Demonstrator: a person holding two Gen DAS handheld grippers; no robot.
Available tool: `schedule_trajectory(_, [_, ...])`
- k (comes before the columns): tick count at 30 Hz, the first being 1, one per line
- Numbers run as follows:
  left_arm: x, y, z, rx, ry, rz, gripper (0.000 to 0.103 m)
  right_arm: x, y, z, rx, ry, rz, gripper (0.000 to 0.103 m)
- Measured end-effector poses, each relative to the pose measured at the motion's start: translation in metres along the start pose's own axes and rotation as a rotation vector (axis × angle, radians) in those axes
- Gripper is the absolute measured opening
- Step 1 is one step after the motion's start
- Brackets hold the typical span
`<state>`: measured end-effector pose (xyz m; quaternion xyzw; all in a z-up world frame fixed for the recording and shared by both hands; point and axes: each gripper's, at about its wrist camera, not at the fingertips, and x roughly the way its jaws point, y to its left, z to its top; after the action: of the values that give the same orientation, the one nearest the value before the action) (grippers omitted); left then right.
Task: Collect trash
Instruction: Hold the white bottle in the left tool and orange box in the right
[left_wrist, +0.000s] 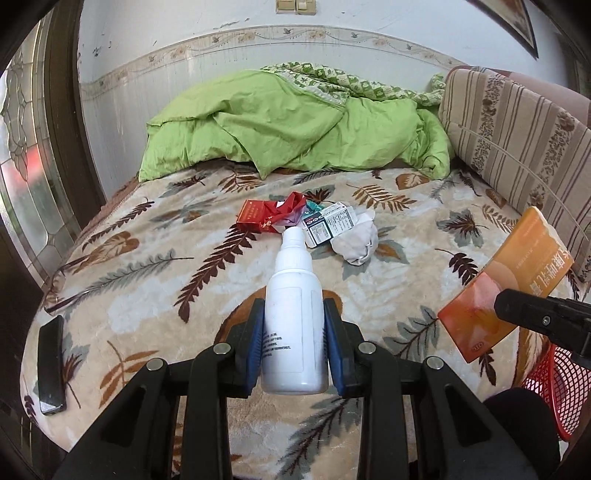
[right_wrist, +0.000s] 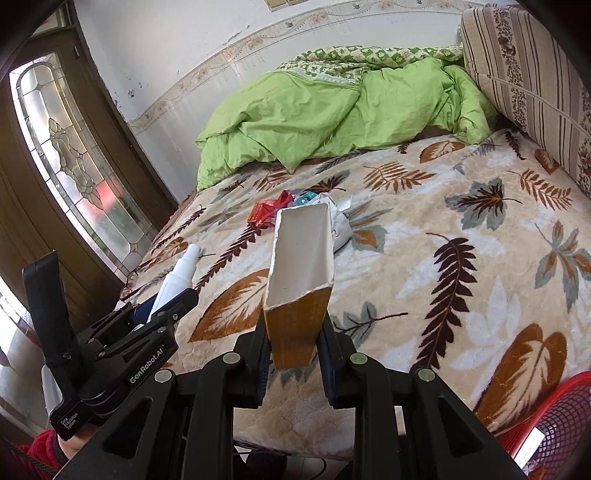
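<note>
My left gripper (left_wrist: 294, 325) is shut on a white plastic bottle (left_wrist: 295, 314), held above the near part of the bed; it also shows in the right wrist view (right_wrist: 181, 277). My right gripper (right_wrist: 295, 332) is shut on an open orange carton (right_wrist: 301, 288), which shows at the right of the left wrist view (left_wrist: 506, 288). Trash lies on the leaf-patterned blanket (left_wrist: 147, 258) mid-bed: a red box (left_wrist: 255, 218), a crumpled red wrapper (left_wrist: 290, 210), a black-and-white small box (left_wrist: 328, 225) and a crumpled white tissue (left_wrist: 356, 243). A red mesh basket (left_wrist: 554, 387) stands at the bed's near right, also in the right wrist view (right_wrist: 554, 424).
A green quilt (left_wrist: 295, 125) is piled at the far end. A striped cushion (left_wrist: 517, 140) stands along the right. A black phone (left_wrist: 51, 365) lies at the bed's near left edge. A glass-panelled door (right_wrist: 74, 166) is to the left.
</note>
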<state>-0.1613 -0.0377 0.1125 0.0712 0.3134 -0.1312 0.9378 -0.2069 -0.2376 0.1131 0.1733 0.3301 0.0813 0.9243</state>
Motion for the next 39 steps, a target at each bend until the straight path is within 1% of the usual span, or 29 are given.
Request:
schedule_trajectory(13, [-0.01,0.001,0.002,-0.001,-0.025,0.018,0.029,-0.008,0.007,0.0,-0.007,-0.015,0.0,0.024])
schedule_trajectory(28, [-0.011,0.023,0.004,-0.074,-0.035,0.087,0.029,-0.004,0.016,0.0,-0.023,-0.004,0.013,0.024])
schedule_trajectory(39, [-0.011,0.03,0.004,-0.093,-0.034,0.097,0.029,-0.002,0.019,0.0,-0.029,0.001,0.018,0.024])
